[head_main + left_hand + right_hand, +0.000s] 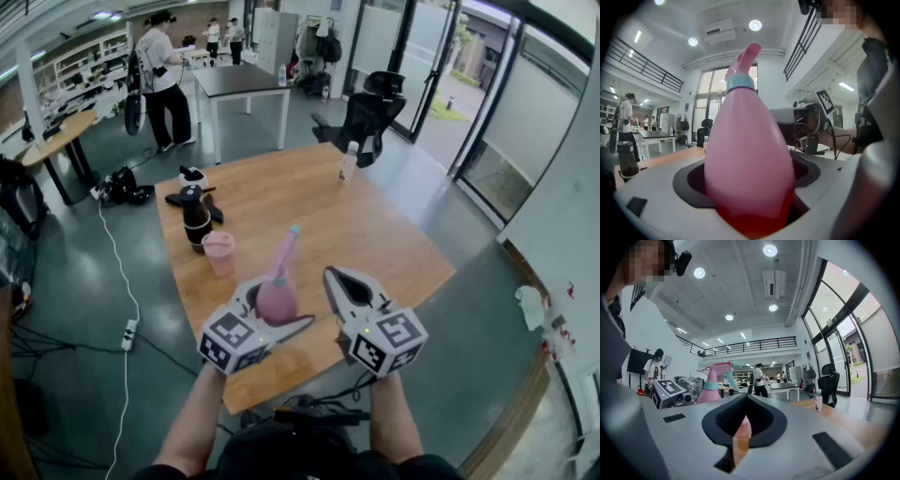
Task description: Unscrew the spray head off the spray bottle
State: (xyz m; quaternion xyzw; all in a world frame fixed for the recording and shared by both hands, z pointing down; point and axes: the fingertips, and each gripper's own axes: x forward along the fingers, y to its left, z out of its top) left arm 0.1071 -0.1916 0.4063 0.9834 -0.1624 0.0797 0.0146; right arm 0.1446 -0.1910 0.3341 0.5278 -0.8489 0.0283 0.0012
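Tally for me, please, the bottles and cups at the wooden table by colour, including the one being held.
Pink: 2, the pink plastic spray bottle and the pink plastic cup
Black: 1, the black lidded bottle
Clear: 1, the clear plastic water bottle
Total: 4

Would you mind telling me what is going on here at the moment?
A person stands at a wooden table with a gripper in each hand. The left gripper is clamped on the body of a pink spray bottle, whose spray head is still screwed on. The right gripper is shut and empty, just beside the bottle.
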